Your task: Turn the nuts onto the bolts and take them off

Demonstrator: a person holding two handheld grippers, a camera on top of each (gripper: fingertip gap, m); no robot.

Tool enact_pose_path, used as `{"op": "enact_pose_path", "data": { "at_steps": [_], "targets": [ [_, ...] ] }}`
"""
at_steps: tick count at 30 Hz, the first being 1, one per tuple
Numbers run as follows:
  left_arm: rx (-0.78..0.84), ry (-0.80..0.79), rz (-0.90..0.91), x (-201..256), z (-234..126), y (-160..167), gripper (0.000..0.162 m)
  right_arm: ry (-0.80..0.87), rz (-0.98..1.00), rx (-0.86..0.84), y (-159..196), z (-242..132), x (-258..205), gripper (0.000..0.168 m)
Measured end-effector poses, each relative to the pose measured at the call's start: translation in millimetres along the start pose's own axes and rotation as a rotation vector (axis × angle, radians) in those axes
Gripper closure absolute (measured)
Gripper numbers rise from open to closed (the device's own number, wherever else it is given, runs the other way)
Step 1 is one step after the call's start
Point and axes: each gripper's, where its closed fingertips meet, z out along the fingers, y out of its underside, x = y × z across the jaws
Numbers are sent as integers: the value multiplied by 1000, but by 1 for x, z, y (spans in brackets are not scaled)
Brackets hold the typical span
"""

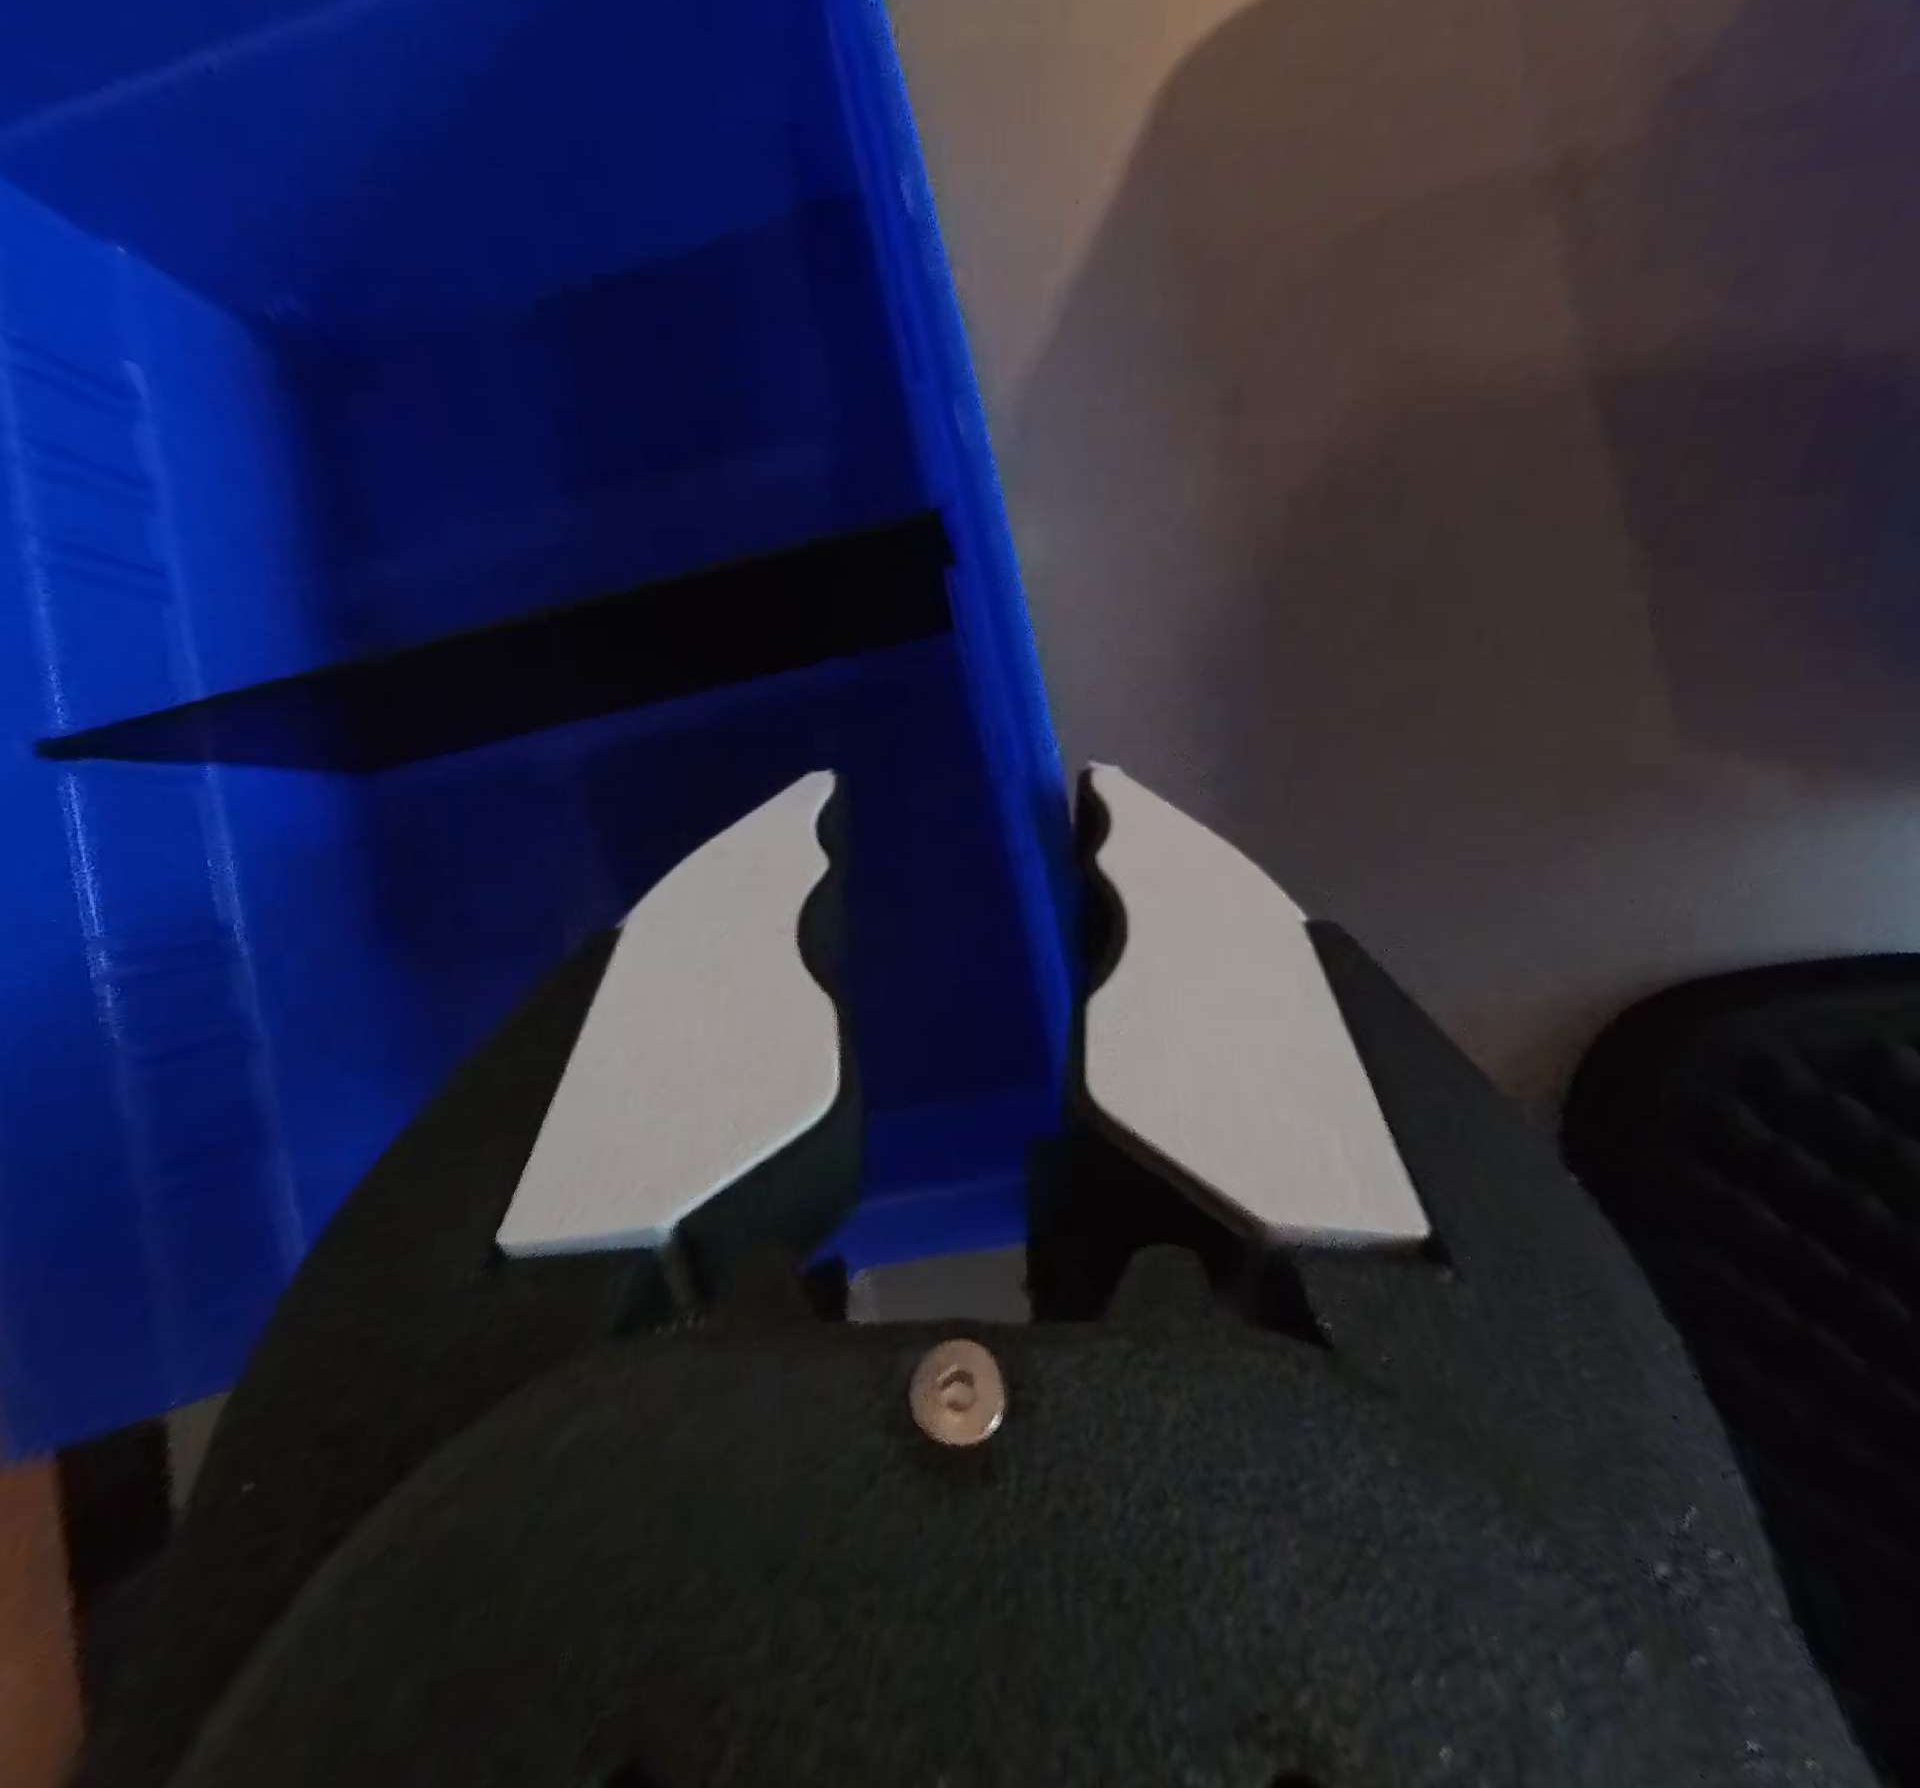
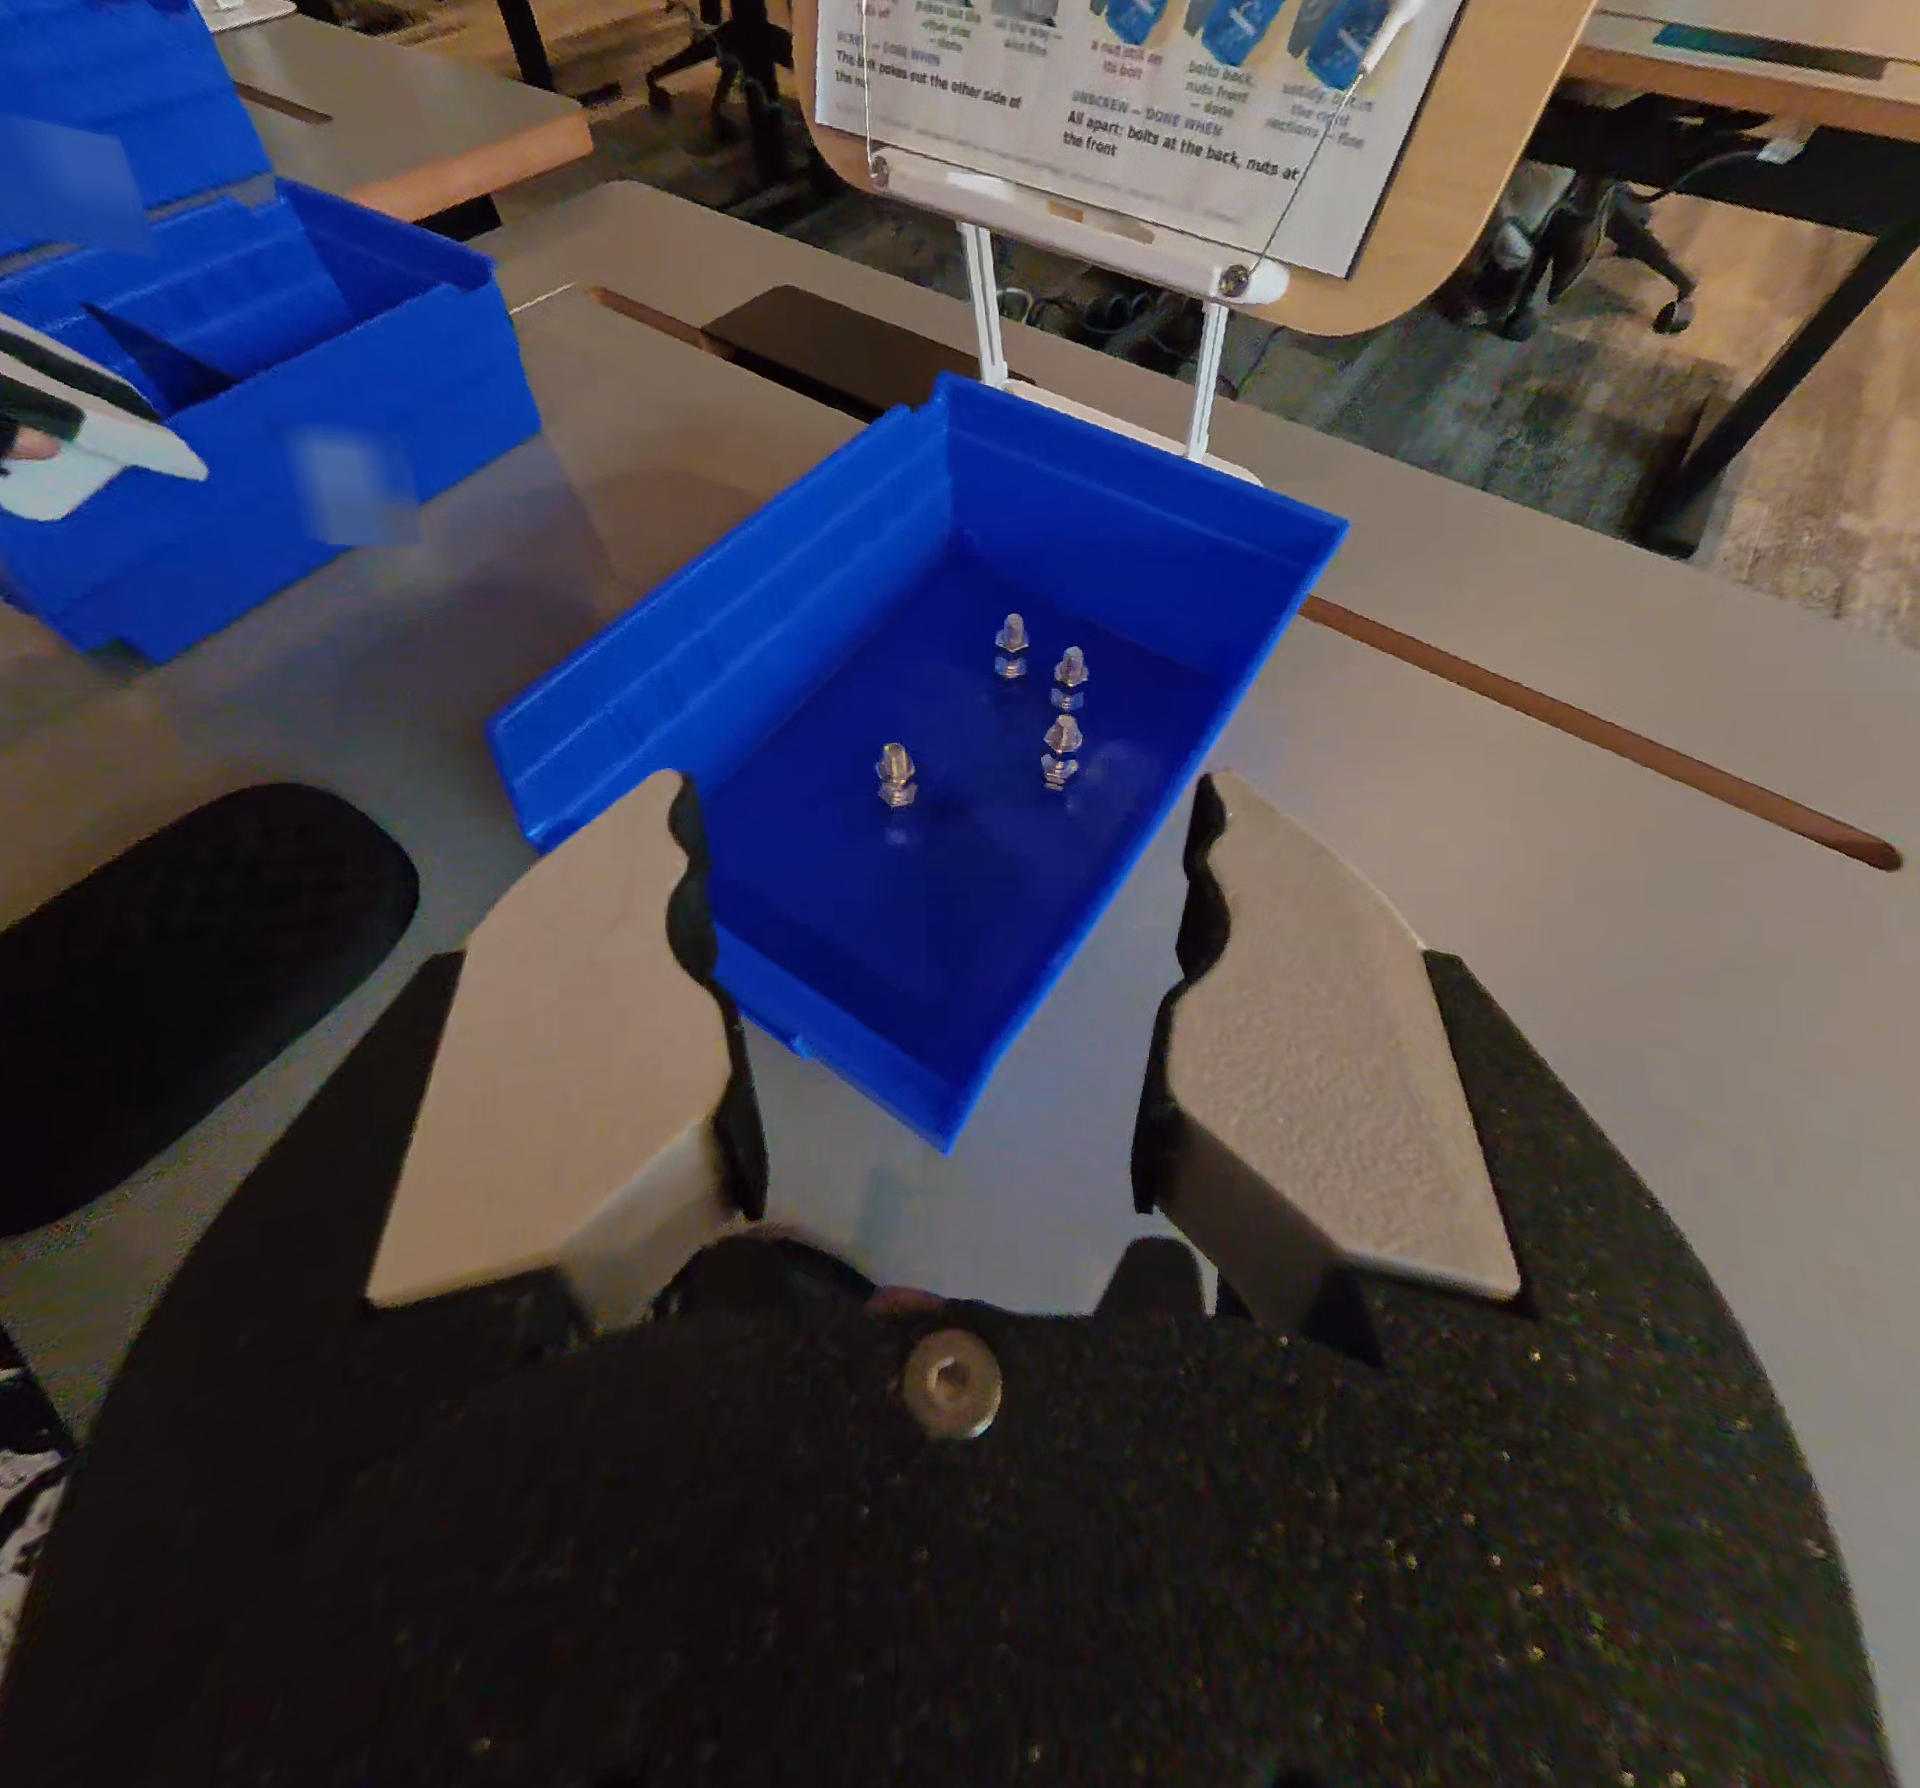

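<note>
Holding my right gripper [image 2: 940,917] spread and empty over the near bin [image 2: 1288,585], I see four bolts with nuts [image 2: 1013,642] standing at twelve o'clock. My left gripper [image 1: 956,886] straddles the divided bin's wall [image 1: 935,450], whether pinched I cannot tell. I'd pick the lone one at eleven o'clock, grasping its nut squarely.

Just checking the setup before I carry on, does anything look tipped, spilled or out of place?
Nothing spilled. The four bolt assemblies stand upright in the near blue bin. One oddity: the left gripper straddles the side wall of the divided blue bin.
</note>
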Motion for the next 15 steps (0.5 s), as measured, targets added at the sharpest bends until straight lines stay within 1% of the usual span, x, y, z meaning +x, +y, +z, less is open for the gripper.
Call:
{"op": "enact_pose_path", "data": {
  "at_steps": [3,5,9,12,15],
  "targets": [
    [-6,13,-15,6,5,-1,136,18,-9,8,4,-5,7,81],
    [-4,32,-17,12,6,-2,153,25,-17,6,7,-7,10,82],
    [-15,-21,-12,14,7,-5,157,18,-33,-13,15,-8,11,82],
    [2,5,-47,26,10,-12,155,24,-34,-26,21,-7,13,81],
    [9,19,-40,41,12,-19,153,18,-23,-7,21,-9,14,81]
  ]
}}
